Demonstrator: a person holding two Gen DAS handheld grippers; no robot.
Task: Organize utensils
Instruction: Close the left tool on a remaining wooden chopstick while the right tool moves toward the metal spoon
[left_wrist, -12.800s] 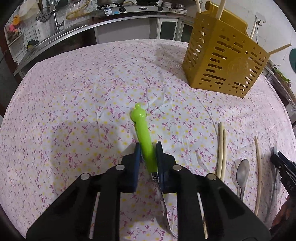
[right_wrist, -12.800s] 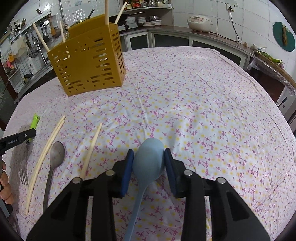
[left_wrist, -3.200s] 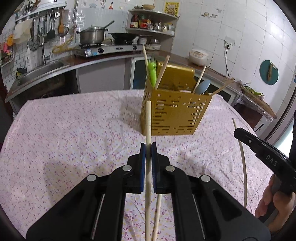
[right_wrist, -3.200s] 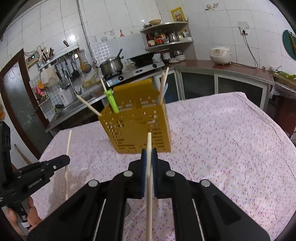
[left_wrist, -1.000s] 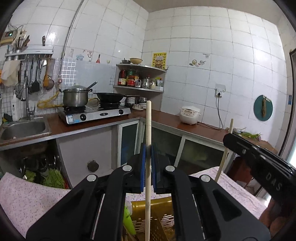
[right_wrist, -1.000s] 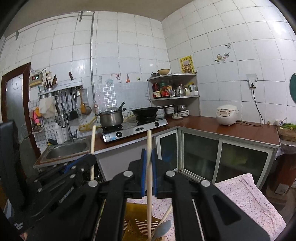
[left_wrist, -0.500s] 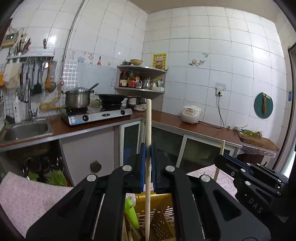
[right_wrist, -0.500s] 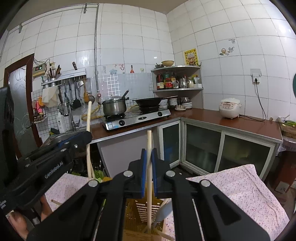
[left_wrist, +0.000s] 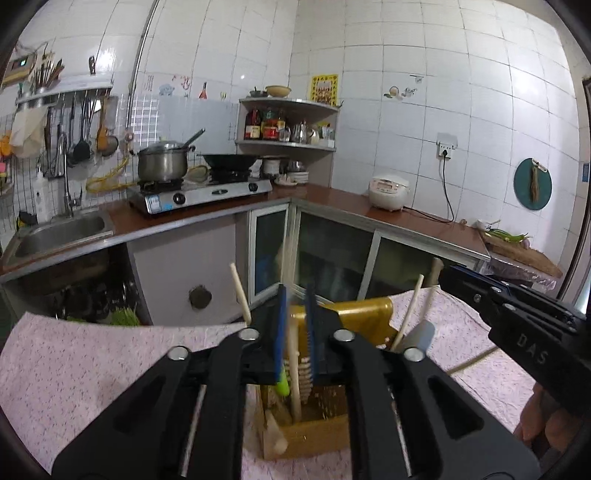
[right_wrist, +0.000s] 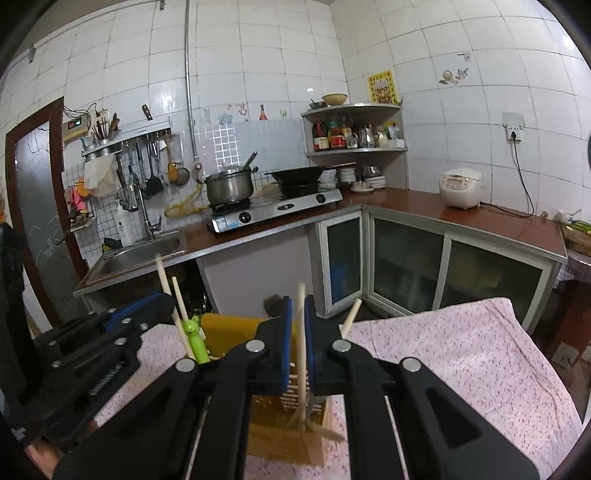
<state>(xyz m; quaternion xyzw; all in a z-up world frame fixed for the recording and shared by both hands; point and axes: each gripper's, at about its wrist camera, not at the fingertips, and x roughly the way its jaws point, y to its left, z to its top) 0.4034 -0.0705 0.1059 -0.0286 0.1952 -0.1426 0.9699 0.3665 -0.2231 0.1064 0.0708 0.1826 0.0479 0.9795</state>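
Left gripper (left_wrist: 294, 332), lower centre of the left wrist view: black frame, blue pads spread a little apart. A pale wooden chopstick (left_wrist: 293, 354) stands between them, its upper length smeared by blur; it seems clear of both pads, though the blur leaves contact unsure. Its lower end sits inside the mustard-yellow slotted plastic utensil holder (left_wrist: 364, 317) directly below.

Right gripper (right_wrist: 299, 343), lower centre of the right wrist view: blue pads close on either side of a second pale wooden chopstick (right_wrist: 301, 347), with a thin gap showing beside the stick. This stick runs upright down into the same holder (right_wrist: 221, 325).

Holder contents (as far as visible): lime-green plastic-handled utensil (right_wrist: 195, 338) at the left side of the right wrist view, several other pale sticks leaning out at angles, and a grey-blue spoon bowl (left_wrist: 419, 334) at the right side in the left wrist view.

The holder stands on a pink floral tablecloth (right_wrist: 461, 354). Behind, upper half of both views: white-tiled kitchen wall, steel pot (right_wrist: 229, 188) on a gas hob, white rice cooker (right_wrist: 461, 188) at right.
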